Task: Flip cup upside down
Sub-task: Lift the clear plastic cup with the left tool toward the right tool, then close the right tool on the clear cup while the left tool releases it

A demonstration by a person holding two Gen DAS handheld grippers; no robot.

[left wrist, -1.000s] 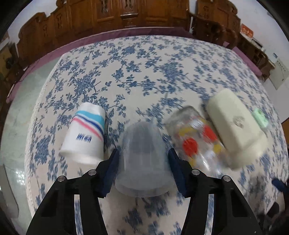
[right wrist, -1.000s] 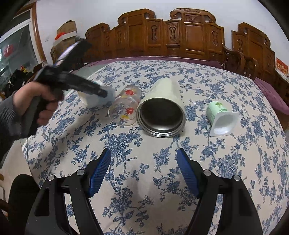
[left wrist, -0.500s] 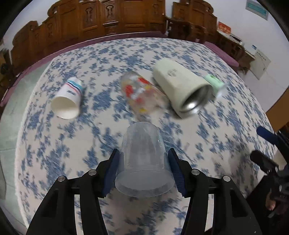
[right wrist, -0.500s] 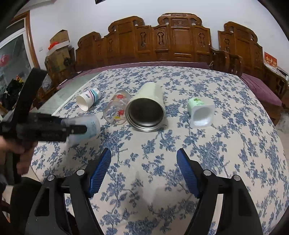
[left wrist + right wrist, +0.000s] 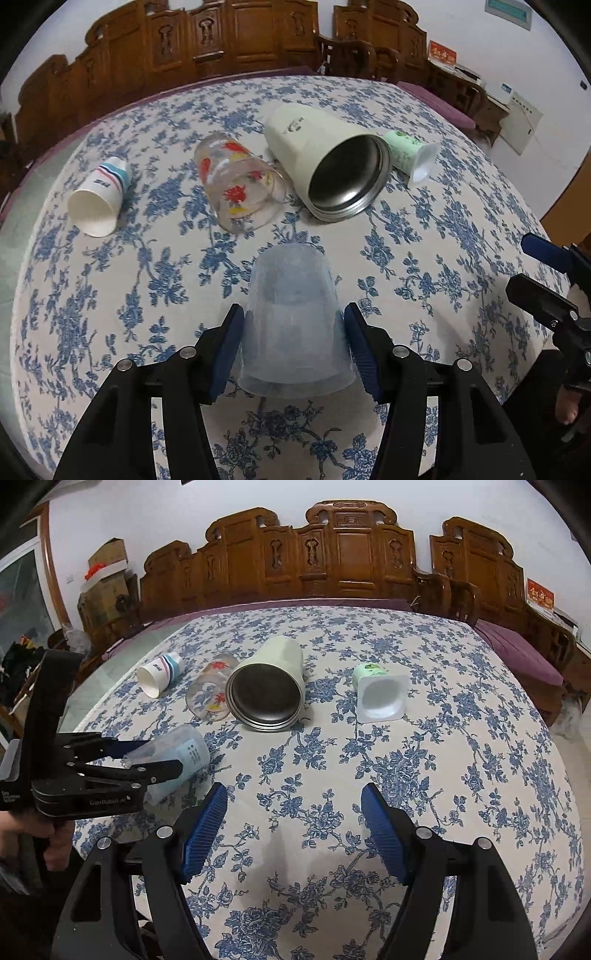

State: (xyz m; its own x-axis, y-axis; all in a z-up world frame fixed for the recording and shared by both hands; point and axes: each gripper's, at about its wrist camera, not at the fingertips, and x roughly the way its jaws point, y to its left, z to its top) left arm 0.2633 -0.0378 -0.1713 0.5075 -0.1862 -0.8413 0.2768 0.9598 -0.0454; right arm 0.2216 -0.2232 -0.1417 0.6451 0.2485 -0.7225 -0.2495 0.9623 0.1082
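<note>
Now, in my left wrist view, my left gripper point(image 5: 293, 347) has its two blue pads pressed on the sides of the see-through blue plastic cup point(image 5: 293, 325). The cup's wide open end points back at me and its closed end points away, over the white tablecloth with blue flowers point(image 5: 424, 280). Past the cup, four other cups lie on their sides in a row. On the left is a white paper cup with pink and blue stripes point(image 5: 99, 201). Next is a clear glass with red and yellow flowers point(image 5: 240, 186). Just beside it is a big cream mug with a shiny metal inside point(image 5: 328, 166). Behind the mug's rim is a small white and green yogurt pot point(image 5: 412, 157). At the right edge I can see my right gripper point(image 5: 546, 280). In my right wrist view, my right gripper point(image 5: 293, 830) has its blue pads wide apart and nothing is between them. It hangs over the flowered cloth point(image 5: 424, 775). On the left, my left gripper point(image 5: 147, 758) holds the blue plastic cup point(image 5: 173, 762) tilted, near the table edge, with its closed end pointing toward the middle of the table. I cannot tell if the cup touches the cloth. Farther back lie the striped paper cup point(image 5: 159, 675), the flowered glass point(image 5: 212, 692), the cream mug point(image 5: 269, 690) and the yogurt pot point(image 5: 378, 694), which lies well apart from the mug. Dark carved wooden chairs point(image 5: 351, 554) stand behind the table.
</note>
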